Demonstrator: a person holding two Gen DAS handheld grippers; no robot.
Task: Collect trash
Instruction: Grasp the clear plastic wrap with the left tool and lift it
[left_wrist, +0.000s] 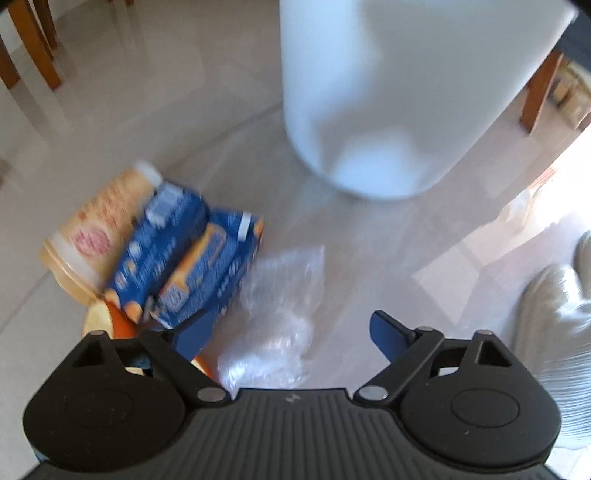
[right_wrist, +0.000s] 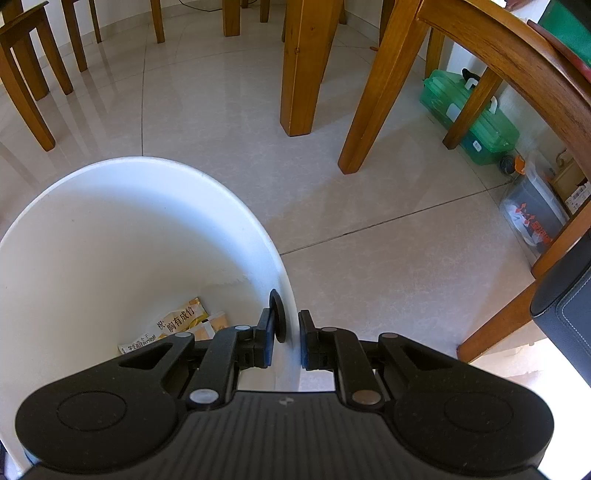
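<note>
I am on a shiny pale tile floor (right_wrist: 369, 258) with brown wooden chair legs (right_wrist: 299, 74) around. Closest to my left tongs (left_wrist: 291, 332), which are spread wide and hold nothing, lies a crumpled clear plastic bag (left_wrist: 280, 314), right between the blue fingers (left_wrist: 388, 332). Just beside it sits a pile of blue snack boxes (left_wrist: 192, 266) and a pale round cookie tub (left_wrist: 99, 229), all touching. Farther off stands the tall white plastic bin (left_wrist: 388, 92).

My right tongs (right_wrist: 288, 339) are pinched almost closed on the thin rim of that white bin (right_wrist: 129, 240), one finger inside and one outside. A yellow wrapper (right_wrist: 181, 321) is already at the bottom.

I think I am at the picking-up step. Next I should lower my left tongs, squeeze the soft bag, and carry it to the bin. The picture is blurry, so I must aim with care.
</note>
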